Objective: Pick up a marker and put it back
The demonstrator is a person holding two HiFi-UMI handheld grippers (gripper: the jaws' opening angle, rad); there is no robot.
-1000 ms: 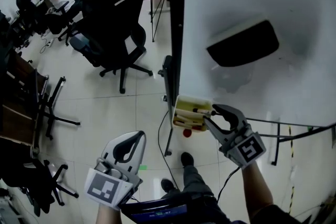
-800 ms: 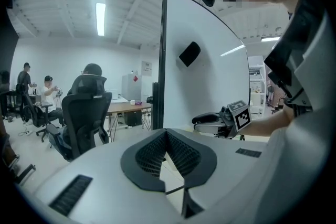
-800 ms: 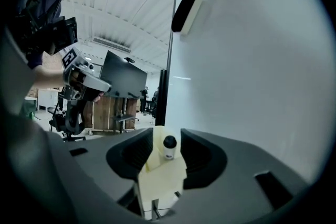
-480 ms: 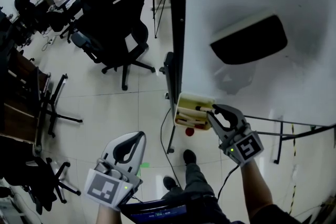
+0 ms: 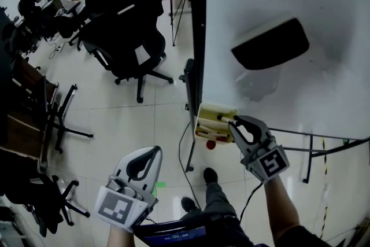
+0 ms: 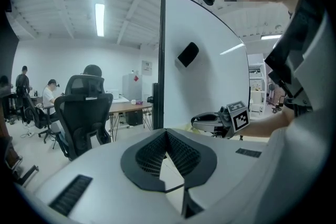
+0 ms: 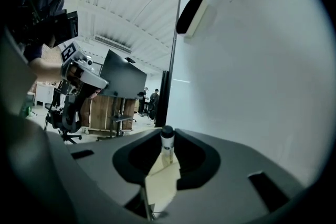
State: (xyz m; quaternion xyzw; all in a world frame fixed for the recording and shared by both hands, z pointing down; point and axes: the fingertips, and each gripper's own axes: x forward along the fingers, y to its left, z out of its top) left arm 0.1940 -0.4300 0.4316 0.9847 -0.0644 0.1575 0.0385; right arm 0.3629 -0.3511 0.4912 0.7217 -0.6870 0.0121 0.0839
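1. Marker [image 7: 167, 141] barrel mostly hidden inside right claw [image 7: 168, 135], jaws just closing, seemingly clamped on it, at tray [image 5: 207, 114].
2. Long axis follows claw; black cap outward.
3. Left claw [image 6: 166, 132] closed, empty.

Light comes evenly from overhead; a ceiling strip light [image 6: 100, 19] burns bright in the left gripper view. The whiteboard [image 5: 277, 3] is washed pale, with a soft grey shadow smudged around the eraser [image 5: 269, 43] and a thin streak of glare in the left gripper view. The head view is dimmer, darkest along its left edge. All views bulge fisheye-fashion, with black corners. In both gripper views the nearest foreground is blurred, though the marker [image 7: 167, 139] stays fairly crisp.
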